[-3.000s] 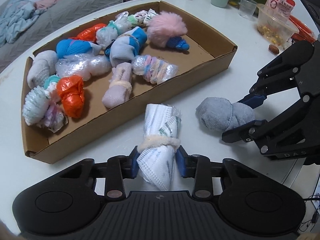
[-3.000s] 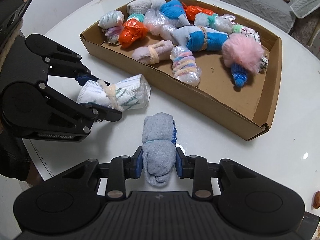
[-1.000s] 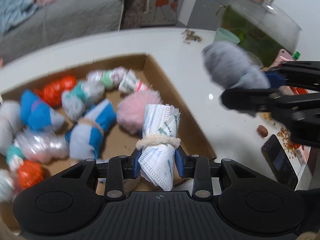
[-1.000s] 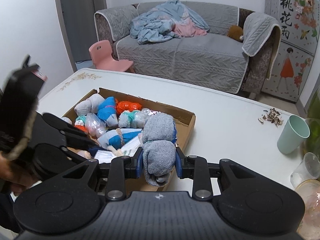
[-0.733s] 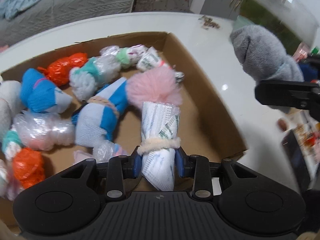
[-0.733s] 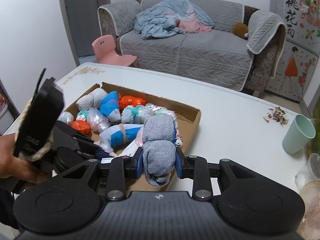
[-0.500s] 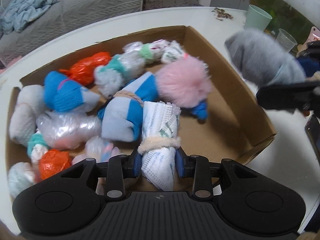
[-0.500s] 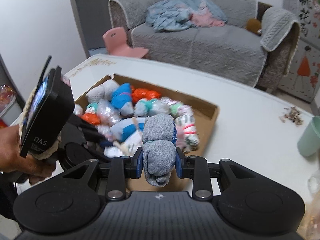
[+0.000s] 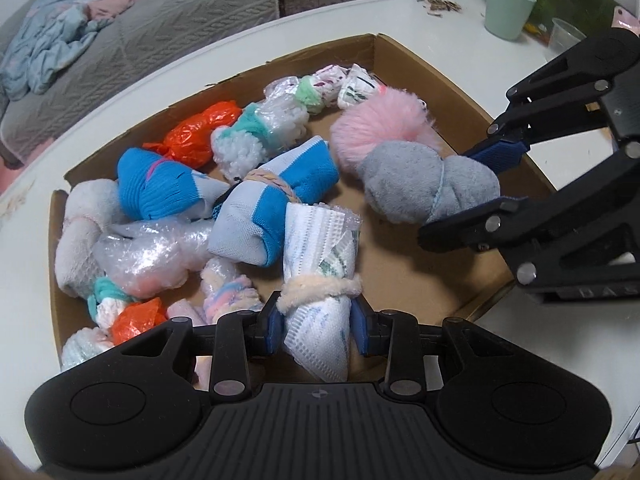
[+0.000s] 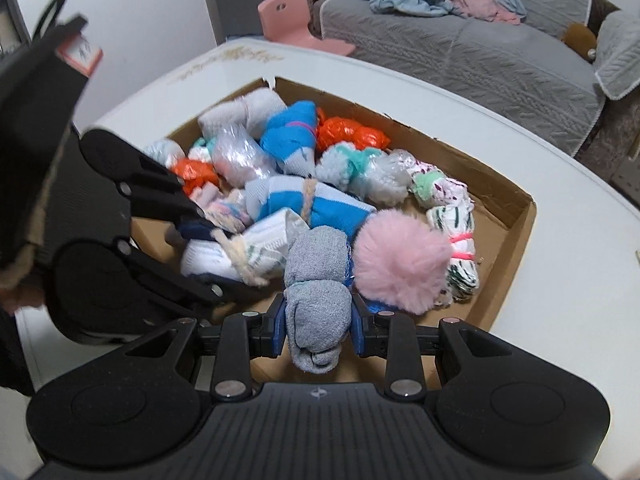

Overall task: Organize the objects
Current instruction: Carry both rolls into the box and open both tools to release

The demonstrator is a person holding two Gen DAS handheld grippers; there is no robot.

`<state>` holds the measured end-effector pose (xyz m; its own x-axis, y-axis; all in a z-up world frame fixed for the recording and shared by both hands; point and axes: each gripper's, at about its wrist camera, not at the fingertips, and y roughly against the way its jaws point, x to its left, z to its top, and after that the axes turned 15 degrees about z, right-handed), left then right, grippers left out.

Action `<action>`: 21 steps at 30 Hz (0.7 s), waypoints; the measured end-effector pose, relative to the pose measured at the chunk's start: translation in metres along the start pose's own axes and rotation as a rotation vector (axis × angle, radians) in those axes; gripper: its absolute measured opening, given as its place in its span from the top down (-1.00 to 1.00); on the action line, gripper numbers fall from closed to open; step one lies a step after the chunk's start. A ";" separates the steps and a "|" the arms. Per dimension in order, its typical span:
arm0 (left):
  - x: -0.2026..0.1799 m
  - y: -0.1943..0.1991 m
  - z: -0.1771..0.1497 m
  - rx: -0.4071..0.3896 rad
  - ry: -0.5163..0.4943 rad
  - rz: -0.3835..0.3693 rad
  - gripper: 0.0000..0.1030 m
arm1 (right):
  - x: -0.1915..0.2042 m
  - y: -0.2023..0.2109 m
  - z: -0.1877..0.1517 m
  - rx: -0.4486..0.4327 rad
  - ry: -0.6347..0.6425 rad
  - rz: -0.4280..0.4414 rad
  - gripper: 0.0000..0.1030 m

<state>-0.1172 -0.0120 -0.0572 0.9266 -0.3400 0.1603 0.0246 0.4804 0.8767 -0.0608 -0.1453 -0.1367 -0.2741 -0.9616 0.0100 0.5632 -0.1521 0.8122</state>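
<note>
My left gripper [image 9: 317,327] is shut on a white mask bundle [image 9: 320,264] tied with a cream band, held over the near side of the cardboard tray [image 9: 412,60]. My right gripper [image 10: 319,331] is shut on a grey sock roll [image 10: 316,284], held over the tray beside the pink pom-pom [image 10: 400,260]. In the left wrist view the right gripper [image 9: 494,184] holds the grey roll [image 9: 416,184] just in front of the pom-pom [image 9: 380,128]. In the right wrist view the left gripper [image 10: 208,258] holds the mask bundle [image 10: 240,252].
The tray [image 10: 516,216] holds several bundles: blue socks [image 9: 160,184], orange bags [image 9: 196,136], bubble wrap [image 9: 148,252]. A green cup [image 9: 508,10] and a clear cup [image 9: 566,34] stand on the white table [image 9: 260,40] at the far right. A grey sofa [image 10: 460,48] is behind.
Both grippers carried their bundles from the table up and over the tray, then lowered. The grey roll now hangs low inside the tray beside the pom-pom.
</note>
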 end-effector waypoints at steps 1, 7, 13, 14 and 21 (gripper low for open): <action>-0.002 0.000 0.001 0.000 -0.009 -0.001 0.21 | -0.002 -0.001 -0.001 0.007 -0.004 -0.012 0.46; -0.012 0.003 0.003 -0.010 -0.048 -0.015 0.21 | -0.017 -0.001 -0.004 0.035 -0.040 -0.114 0.45; -0.018 0.006 0.007 -0.017 -0.095 -0.010 0.21 | -0.010 0.005 -0.003 0.010 -0.027 -0.048 0.45; -0.018 0.006 0.008 -0.017 -0.100 -0.011 0.21 | -0.009 0.005 -0.002 0.011 -0.025 -0.032 0.45; -0.018 0.006 0.016 -0.010 -0.108 -0.044 0.21 | -0.008 -0.005 -0.002 0.051 -0.027 -0.017 0.45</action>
<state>-0.1399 -0.0156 -0.0479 0.8787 -0.4461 0.1698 0.0692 0.4711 0.8794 -0.0595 -0.1374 -0.1420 -0.3044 -0.9525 0.0116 0.5181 -0.1554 0.8411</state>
